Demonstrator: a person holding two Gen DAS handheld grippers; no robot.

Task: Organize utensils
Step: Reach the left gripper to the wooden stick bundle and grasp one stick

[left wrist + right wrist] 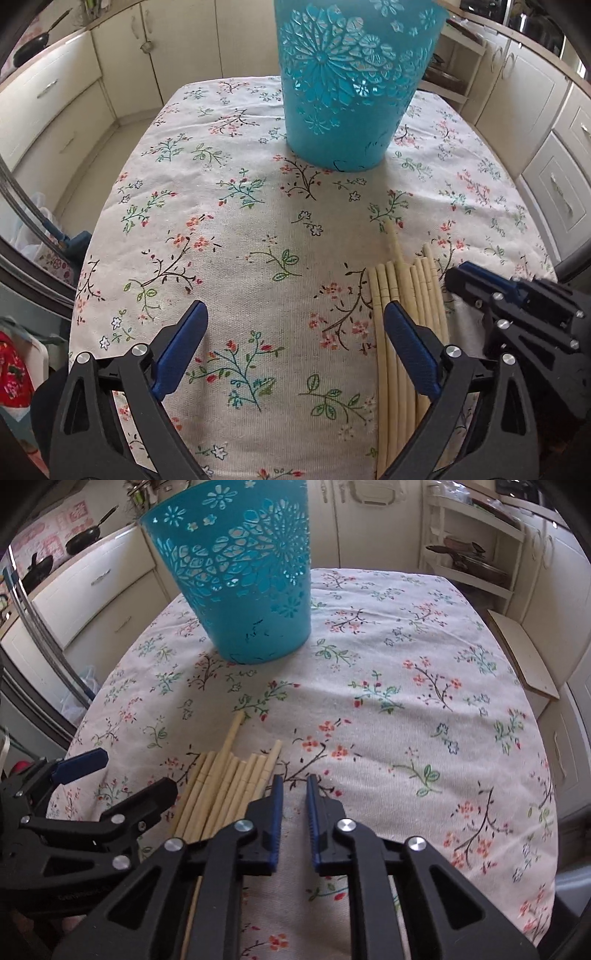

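Your left gripper [295, 328] is wide open. Nothing sits between its blue pads [184, 343], only the cloth [229, 229]. Its right finger lies over the near part of the sticks.

The sticks [402, 295] lie flat on the cloth in one bunch, side by side. In the left view they are at about 4 o'clock, low and to the right. Their tips point up toward the bin. One stick [393, 243] pokes out farther than the others.

Your right gripper [295, 786] is almost closed, with just a thin gap left between its pads. Nothing is in that gap, so it holds nothing. In the right view the sticks [229, 779] sit just to the left of it, at about 9 o'clock from its tips. The left finger is right next to the nearest stick; you cannot tell if it touches.

The blue bin [347, 85] stands upright on the cloth at 12 o'clock, well apart from the sticks. It has flower holes cut in its wall.
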